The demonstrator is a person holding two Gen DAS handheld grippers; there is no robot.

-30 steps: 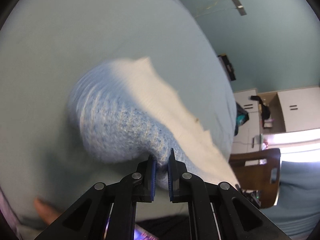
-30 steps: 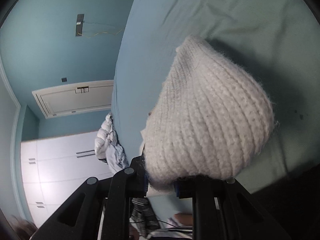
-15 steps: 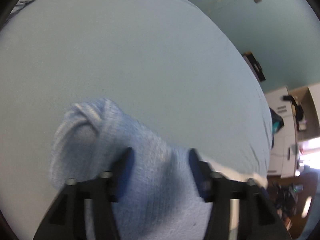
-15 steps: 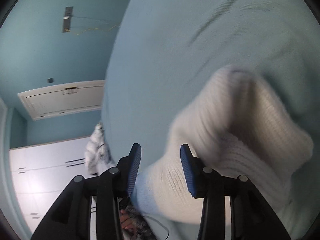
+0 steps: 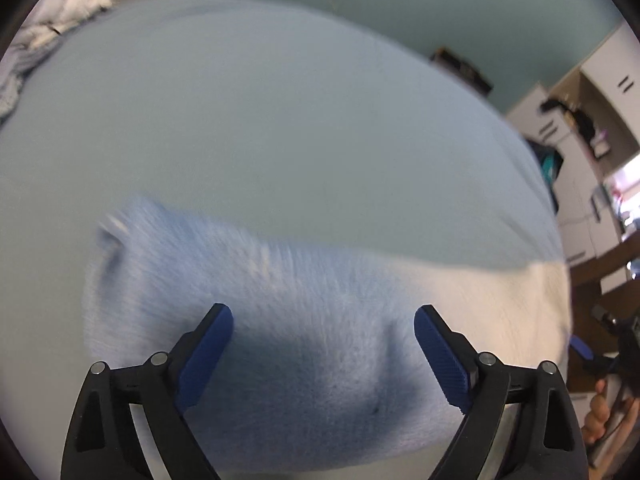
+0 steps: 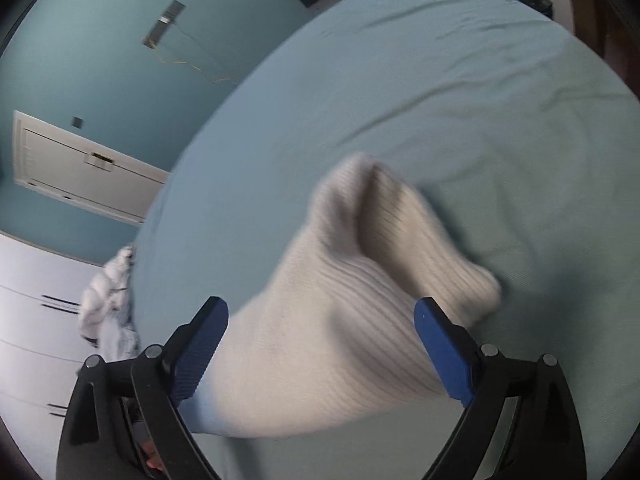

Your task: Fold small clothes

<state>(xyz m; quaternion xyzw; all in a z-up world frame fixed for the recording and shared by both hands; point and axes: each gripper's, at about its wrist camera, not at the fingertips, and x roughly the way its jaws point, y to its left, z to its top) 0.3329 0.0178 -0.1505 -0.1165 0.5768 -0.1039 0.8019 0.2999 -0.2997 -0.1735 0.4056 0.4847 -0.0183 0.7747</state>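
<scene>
— Both my grips have let go since a second ago, haven't they?

— Yes. Back then each pair of fingers pinched the knit; now my left gripper [image 5: 323, 354] stands with its two fingers spread wide, and my right gripper [image 6: 321, 348] the same, nothing held in either.

— How many blue pads do you count?

— Four: two on each, one pad [image 5: 206, 354] at the left of each view and one at the right.

— And the garment?

— One small knitted piece [image 5: 304, 340], pale blue at my left end and white [image 6: 344, 320] at my right end. It lies on the bed [image 5: 280, 128], just ahead of both pairs of fingers and between them in each view. It is blurred, so I cannot tell whether it touches the pads.

— Farther out?

— One heap of other clothes [image 5: 48, 28] at the far edge of the bed, also seen from my right side [image 6: 108, 300]. Beyond that, the teal wall [image 6: 100, 40] and one white door [image 6: 80, 168].
</scene>
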